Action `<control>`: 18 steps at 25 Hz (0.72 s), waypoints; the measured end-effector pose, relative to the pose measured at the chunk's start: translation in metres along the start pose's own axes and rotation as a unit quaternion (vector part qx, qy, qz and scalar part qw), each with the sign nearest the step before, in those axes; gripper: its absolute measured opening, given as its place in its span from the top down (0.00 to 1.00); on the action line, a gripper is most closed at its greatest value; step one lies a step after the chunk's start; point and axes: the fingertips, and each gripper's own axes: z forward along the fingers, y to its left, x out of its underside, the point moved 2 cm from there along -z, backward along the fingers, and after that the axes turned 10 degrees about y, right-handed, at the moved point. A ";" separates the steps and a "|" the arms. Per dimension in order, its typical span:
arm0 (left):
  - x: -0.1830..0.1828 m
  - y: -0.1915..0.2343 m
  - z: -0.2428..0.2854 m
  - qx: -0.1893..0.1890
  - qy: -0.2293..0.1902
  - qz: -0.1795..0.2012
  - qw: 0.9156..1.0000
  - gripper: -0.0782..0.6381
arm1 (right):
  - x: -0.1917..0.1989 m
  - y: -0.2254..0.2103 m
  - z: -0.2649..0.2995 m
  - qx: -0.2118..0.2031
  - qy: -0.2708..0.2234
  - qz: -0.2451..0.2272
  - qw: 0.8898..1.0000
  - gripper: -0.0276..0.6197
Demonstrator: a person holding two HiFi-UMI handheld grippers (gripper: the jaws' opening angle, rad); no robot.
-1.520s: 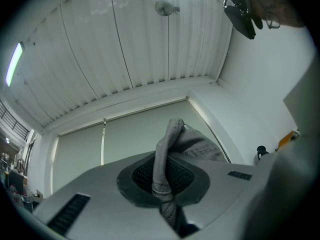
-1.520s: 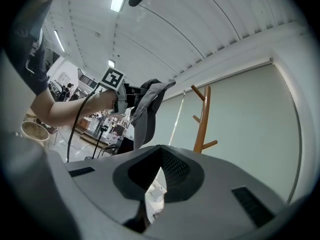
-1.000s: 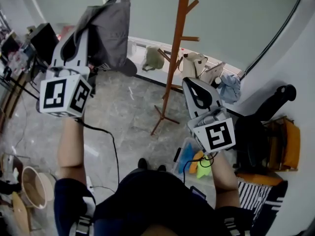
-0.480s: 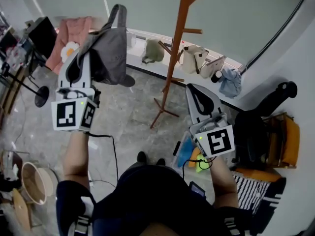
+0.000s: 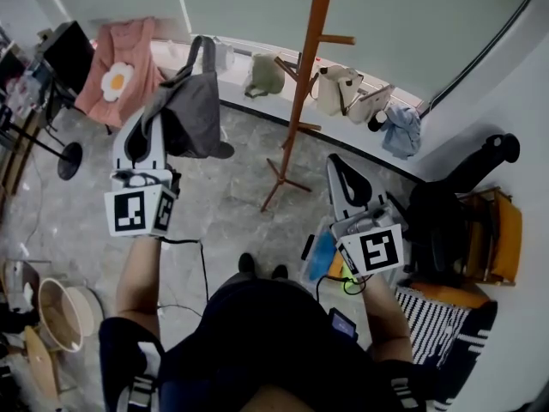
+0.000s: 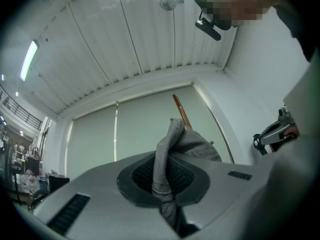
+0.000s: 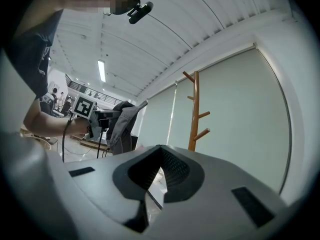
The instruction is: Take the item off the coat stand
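A grey cloth bag (image 5: 193, 110) hangs from my left gripper (image 5: 154, 117), off the wooden coat stand (image 5: 300, 84) and to its left. In the left gripper view the bag's strap (image 6: 161, 159) runs between the pads of my left gripper (image 6: 162, 184), which is shut on it, and the bag's body (image 6: 200, 144) bulges behind. The stand's pole (image 6: 179, 108) shows beyond, bare. My right gripper (image 5: 337, 161) hovers right of the stand's base, shut and empty. The right gripper view shows the right gripper (image 7: 160, 149), the stand (image 7: 194, 114) and the bag (image 7: 122, 124).
Several bags (image 5: 336, 101) lie along the window ledge behind the stand. A pink garment with a flower (image 5: 116, 71) hangs at the back left. Dark bags and an orange thing (image 5: 463, 230) crowd the right. A basket (image 5: 60, 316) sits at the lower left; cables cross the floor.
My left gripper has dropped and come in toward the person with the bag, further from the stand. The right gripper has hardly moved.
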 end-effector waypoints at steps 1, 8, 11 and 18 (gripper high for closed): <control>0.005 0.000 -0.002 -0.001 0.004 -0.001 1.000 0.85 | 0.004 0.001 -0.001 0.001 0.003 0.001 1.000 0.93; 0.048 -0.014 -0.006 0.001 0.029 -0.003 1.000 0.85 | 0.040 0.001 -0.001 0.010 0.033 0.018 0.999 0.93; 0.061 -0.019 -0.009 0.003 0.032 -0.007 0.999 0.85 | 0.053 0.003 -0.003 0.015 0.041 0.021 0.999 0.93; 0.093 -0.022 -0.014 0.001 0.048 -0.012 0.999 0.85 | 0.075 0.003 -0.007 0.027 0.055 0.034 0.998 0.93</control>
